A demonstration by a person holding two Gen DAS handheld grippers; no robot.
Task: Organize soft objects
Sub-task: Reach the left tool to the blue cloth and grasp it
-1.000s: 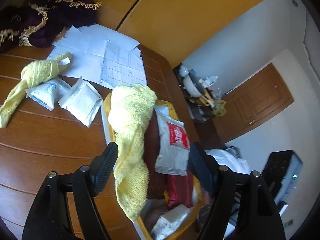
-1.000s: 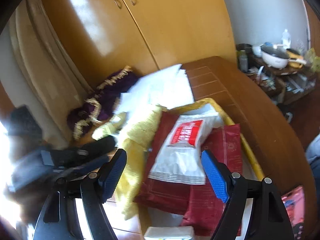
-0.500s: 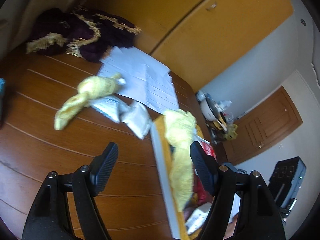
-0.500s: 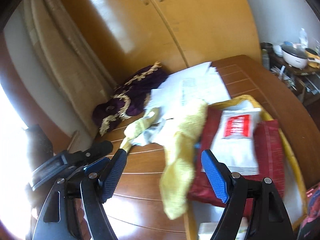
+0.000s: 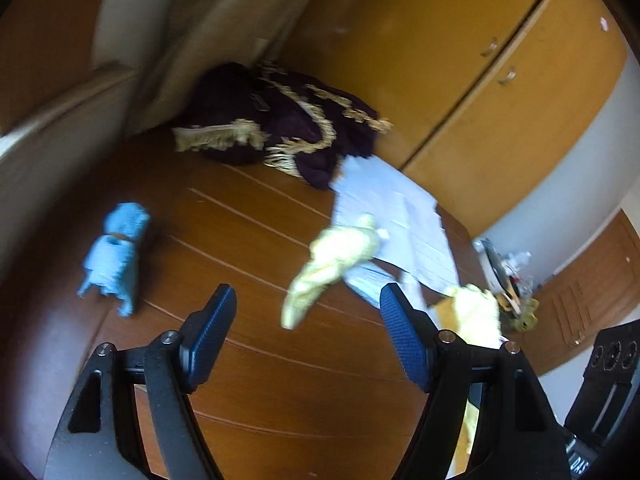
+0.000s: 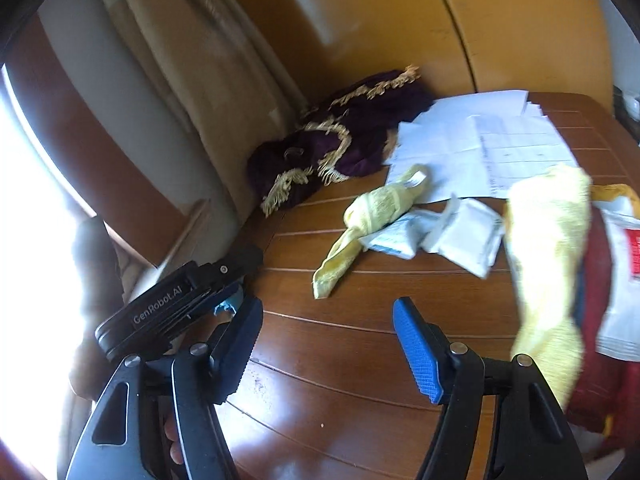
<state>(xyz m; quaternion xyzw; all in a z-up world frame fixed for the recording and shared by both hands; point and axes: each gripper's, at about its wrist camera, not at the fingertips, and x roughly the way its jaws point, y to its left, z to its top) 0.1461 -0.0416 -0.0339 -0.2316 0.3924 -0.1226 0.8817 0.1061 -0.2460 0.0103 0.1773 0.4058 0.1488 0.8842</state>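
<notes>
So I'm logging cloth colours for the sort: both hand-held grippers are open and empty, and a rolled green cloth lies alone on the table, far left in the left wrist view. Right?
Nearly. That rolled cloth is blue, not green, as the left wrist view shows. The rest holds: it lies alone on the table, and the left hand-held gripper and right hand-held gripper are open and empty.

Two yellow towels: a rolled one [image 6: 380, 208] mid-tabletop and a loose one [image 6: 548, 264] draped at the right edge. One blue cloth bundle [image 5: 116, 256] near the left edge. One dark purple fringed cloth [image 5: 280, 120] at the far corner. Two white sachets [image 6: 464, 236] lie side by side between the yellow towels. One spread of white paper sheets [image 6: 480, 148] by the far edge; how many sheets cannot be told
</notes>
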